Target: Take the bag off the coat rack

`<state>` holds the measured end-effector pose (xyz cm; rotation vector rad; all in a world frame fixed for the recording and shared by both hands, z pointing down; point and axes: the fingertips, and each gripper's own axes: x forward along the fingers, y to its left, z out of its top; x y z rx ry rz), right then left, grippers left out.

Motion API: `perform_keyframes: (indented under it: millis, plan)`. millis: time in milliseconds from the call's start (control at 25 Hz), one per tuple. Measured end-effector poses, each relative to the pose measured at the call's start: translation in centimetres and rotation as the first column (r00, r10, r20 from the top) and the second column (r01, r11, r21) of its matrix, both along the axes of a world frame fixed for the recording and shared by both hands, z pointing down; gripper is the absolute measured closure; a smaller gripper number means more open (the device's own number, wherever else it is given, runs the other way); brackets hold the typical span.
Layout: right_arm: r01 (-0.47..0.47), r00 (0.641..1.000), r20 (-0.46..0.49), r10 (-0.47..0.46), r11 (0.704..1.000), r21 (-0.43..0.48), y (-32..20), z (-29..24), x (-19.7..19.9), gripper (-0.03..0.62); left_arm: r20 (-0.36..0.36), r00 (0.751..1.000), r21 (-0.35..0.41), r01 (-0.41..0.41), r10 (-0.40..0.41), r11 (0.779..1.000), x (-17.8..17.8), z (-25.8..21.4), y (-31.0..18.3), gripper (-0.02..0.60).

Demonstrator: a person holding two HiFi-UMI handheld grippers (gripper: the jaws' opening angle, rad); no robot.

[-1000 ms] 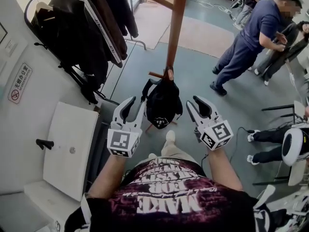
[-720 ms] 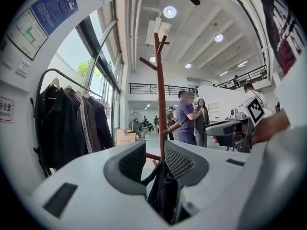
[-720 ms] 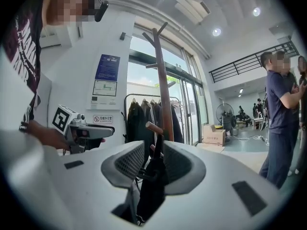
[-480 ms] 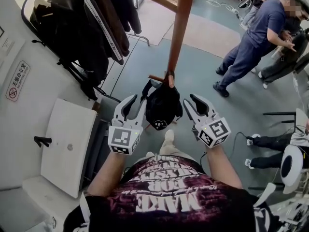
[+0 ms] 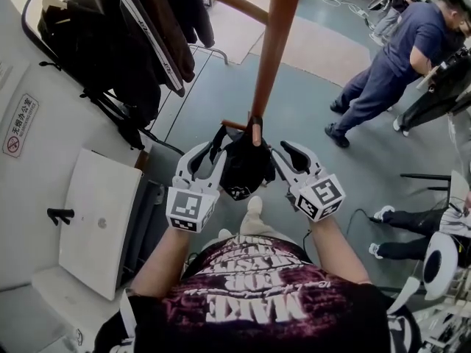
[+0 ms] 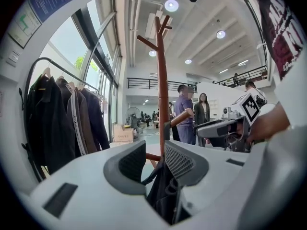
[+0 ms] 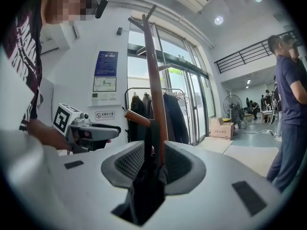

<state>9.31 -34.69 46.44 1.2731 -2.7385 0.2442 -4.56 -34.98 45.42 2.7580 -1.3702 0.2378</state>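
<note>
A black bag (image 5: 243, 166) hangs by its strap from a low peg on the brown wooden coat rack pole (image 5: 269, 57). In the head view my left gripper (image 5: 207, 155) stands open against the bag's left side. On the bag's right side my right gripper (image 5: 285, 153) is open too. From the left gripper view the bag (image 6: 165, 195) fills the gap between the spread jaws of the left gripper (image 6: 154, 152), with the pole (image 6: 163, 85) behind. The right gripper view shows the bag (image 7: 146, 190) and its strap inside the wide gap of the right gripper (image 7: 156, 157).
A garment rail with dark jackets (image 5: 125, 43) stands at the left, beside a white panel (image 5: 96, 219) with a black handle. A person in blue (image 5: 397, 65) stands at the right, and another person's legs (image 5: 408, 230) stretch in from there. Upper pegs (image 5: 232, 2) jut from the pole.
Both grippers have moved forward and inward, from below the bag to either side of it. They stay open. The head view has shifted closer to the pole.
</note>
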Motion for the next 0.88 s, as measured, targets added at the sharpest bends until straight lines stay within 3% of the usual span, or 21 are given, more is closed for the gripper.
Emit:
perform_keyframes:
  millis: [880]
  plan:
    - [0.102,0.992,-0.070,-0.108,0.991,-0.084,-4.4,5.8,-3.4,0.474,0.071,0.991,-0.092,-0.110,0.117,0.990,6.6,6.2,-5.1,0.470]
